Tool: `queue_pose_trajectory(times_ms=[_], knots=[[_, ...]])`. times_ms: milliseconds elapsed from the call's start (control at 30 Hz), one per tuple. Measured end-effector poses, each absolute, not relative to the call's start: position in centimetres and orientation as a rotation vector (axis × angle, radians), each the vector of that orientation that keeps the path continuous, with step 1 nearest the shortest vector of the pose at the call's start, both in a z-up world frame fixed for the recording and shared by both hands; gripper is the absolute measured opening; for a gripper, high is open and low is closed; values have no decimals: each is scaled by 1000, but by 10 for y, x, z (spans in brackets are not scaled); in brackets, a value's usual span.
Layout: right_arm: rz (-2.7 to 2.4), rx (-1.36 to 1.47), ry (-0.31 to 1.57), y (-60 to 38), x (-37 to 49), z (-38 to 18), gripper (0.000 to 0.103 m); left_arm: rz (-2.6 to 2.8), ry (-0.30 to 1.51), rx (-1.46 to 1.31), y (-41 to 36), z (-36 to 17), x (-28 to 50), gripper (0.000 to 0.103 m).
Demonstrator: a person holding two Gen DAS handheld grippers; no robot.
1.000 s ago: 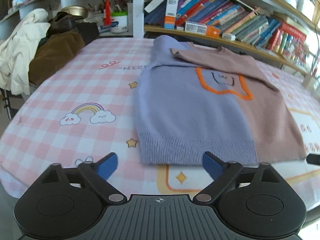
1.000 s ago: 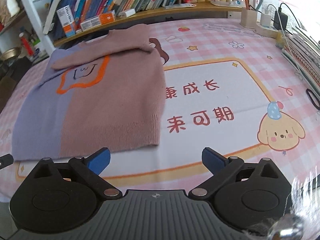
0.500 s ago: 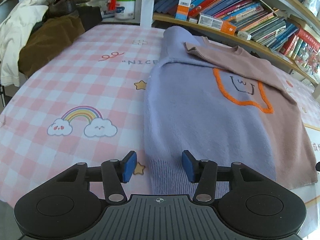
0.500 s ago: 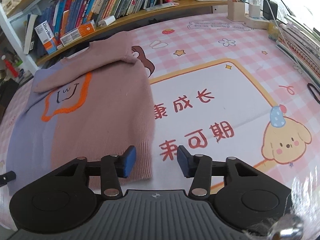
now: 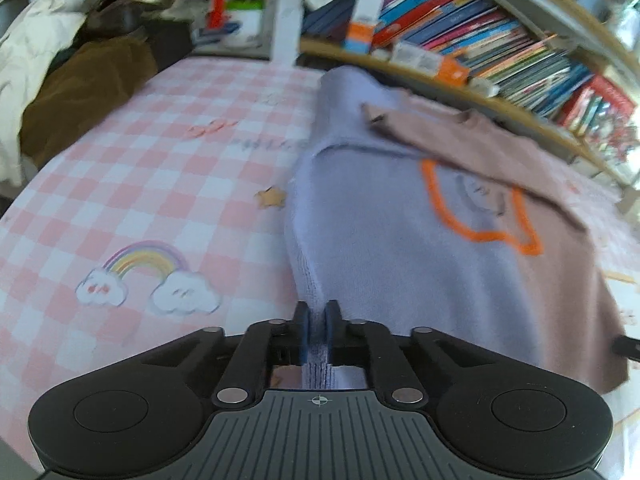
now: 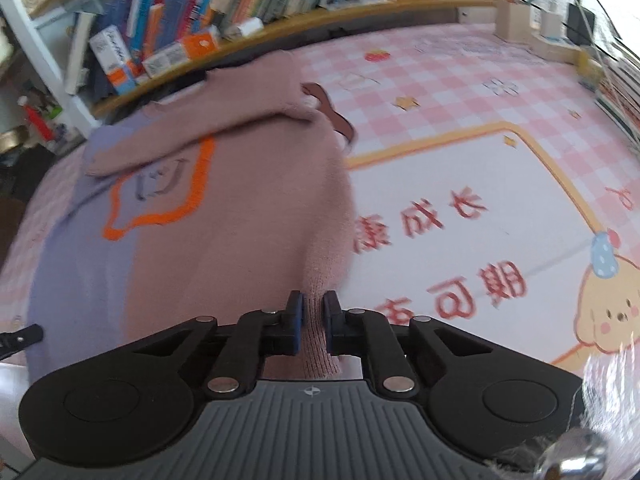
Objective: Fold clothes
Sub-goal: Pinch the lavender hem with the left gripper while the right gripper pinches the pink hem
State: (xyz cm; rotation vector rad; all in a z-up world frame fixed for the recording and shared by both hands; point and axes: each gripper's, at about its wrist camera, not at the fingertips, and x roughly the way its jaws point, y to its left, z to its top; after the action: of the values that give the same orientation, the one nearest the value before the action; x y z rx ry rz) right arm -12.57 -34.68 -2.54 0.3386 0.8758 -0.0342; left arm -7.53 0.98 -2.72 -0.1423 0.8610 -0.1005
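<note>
Item: sweater (image 5: 400, 264), 2-tone knit, lilac on the left half, dusty pink on the right, orange outline motif (image 5: 476, 208) on the chest. Lies flat on the bench (image 5: 160, 184) under a pink checked cover, hem near, neckline far, beside the bookshelf (image 5: 500, 52). Pink sleeve (image 6: 200, 140) already folded across the chest.

Left tongs (image 5: 315, 334): narrow, pads pinched on the lilac hem corner at the near left, ribbed cloth bunched between them.

Right tongs (image 6: 311, 326): closing, jaws nearly together, ribbed pink hem corner between the pads at the near right; pads look to be pressing on it.

Step in hand, judged: grip on both hem corners, ready for the fold of hem toward neckline.

Handling notes:
- Confirm full ribbing in each pinch before any lift; thin bite on soft knit likely to slip.
- Raise both corners together and level, to keep the hem straight.
- Keep the corners as wide apart as the body, neither slack nor stretched.
- Carry far over the chest without dragging the folded sleeve out of place.
- Lay hem parallel to the shoulders, edges matched left and right.

Other contents: printed rainbow (image 5: 144, 264) on the cover, left; brown and white garments (image 5: 80, 80) heaped far left.
</note>
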Motion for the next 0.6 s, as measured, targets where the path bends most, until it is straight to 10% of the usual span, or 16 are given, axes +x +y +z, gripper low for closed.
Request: queue_pose_trajectory(times_ms=[600], knots=[[-72,414,920,-355,-118,-38,25,-128,934,-170,12,-32,-65,29]])
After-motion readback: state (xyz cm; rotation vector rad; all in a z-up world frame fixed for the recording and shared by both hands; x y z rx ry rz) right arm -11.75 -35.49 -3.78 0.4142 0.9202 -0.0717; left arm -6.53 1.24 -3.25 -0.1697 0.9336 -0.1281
